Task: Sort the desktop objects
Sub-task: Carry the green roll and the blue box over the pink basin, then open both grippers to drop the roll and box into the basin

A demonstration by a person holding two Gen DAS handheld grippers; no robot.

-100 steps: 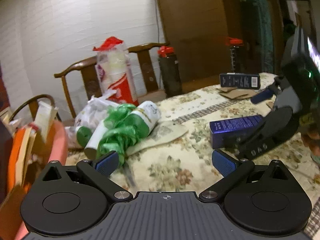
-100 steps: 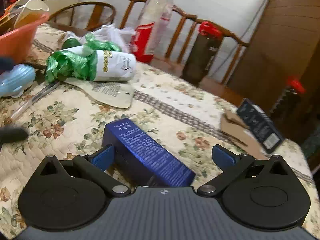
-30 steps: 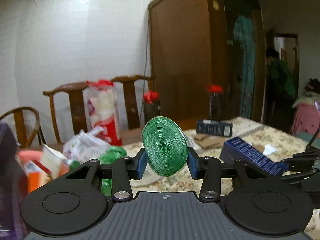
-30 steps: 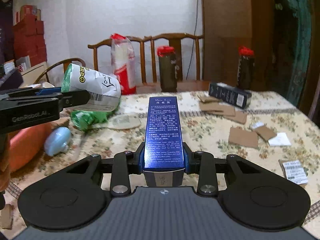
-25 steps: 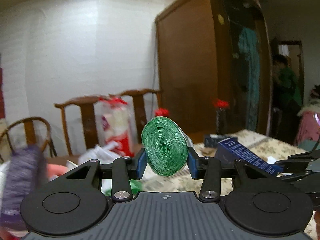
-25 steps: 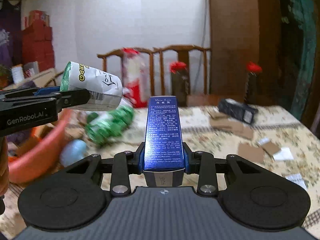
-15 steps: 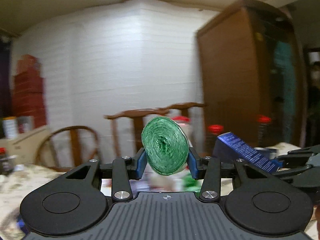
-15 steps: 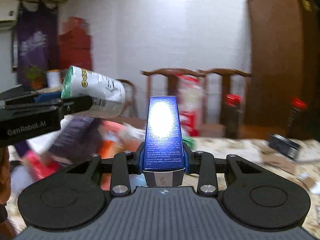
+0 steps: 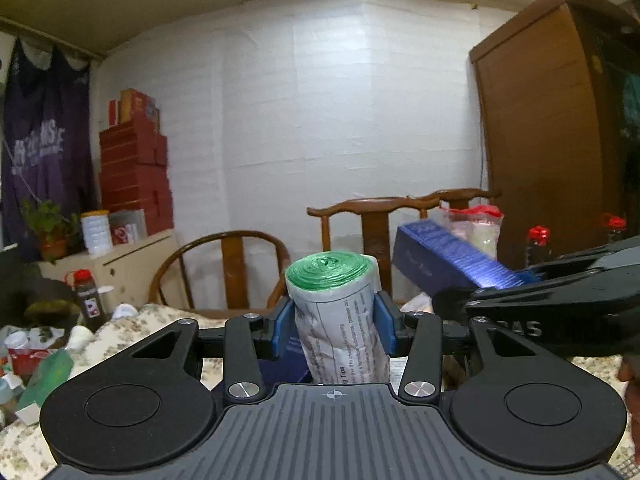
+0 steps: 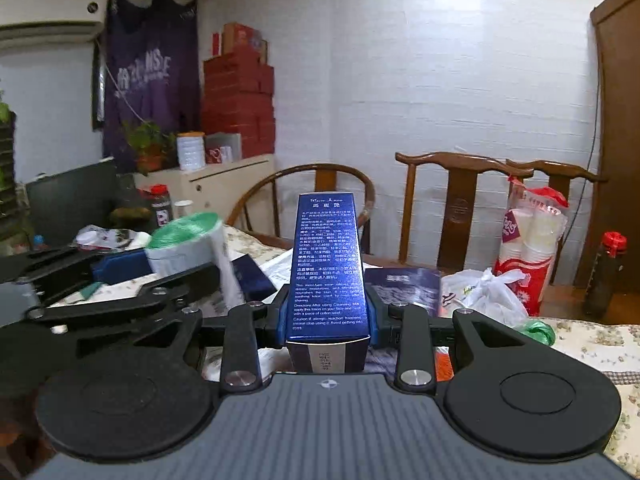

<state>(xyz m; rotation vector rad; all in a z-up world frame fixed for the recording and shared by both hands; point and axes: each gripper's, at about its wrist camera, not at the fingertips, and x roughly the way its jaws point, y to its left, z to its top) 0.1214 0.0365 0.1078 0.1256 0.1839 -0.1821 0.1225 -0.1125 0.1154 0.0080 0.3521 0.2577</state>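
Note:
My left gripper point(image 9: 334, 326) is shut on a roll of green bags in a white paper wrapper point(image 9: 340, 312), held upright with its green end up. My right gripper point(image 10: 327, 320) is shut on a long blue box point(image 10: 327, 268) with white print, pointing away from the camera. In the left wrist view the blue box point(image 9: 448, 260) and the right gripper are at the right. In the right wrist view the roll point(image 10: 188, 244) and the left gripper are at the left. Both are held above the table.
A floral tablecloth point(image 10: 592, 344) covers the table. Dark blue boxes point(image 10: 404, 284) and white plastic bags point(image 10: 480, 296) lie beneath the grippers. A red-white sleeve of cups point(image 10: 528, 248), wooden chairs point(image 10: 460, 200) and a dark bottle point(image 10: 604, 276) stand behind. Clutter point(image 9: 32, 364) lies at the left.
Both grippers have swung left with their loads, from the table's right part toward the red boxes and the round chair. The roll has tipped upright in the left gripper.

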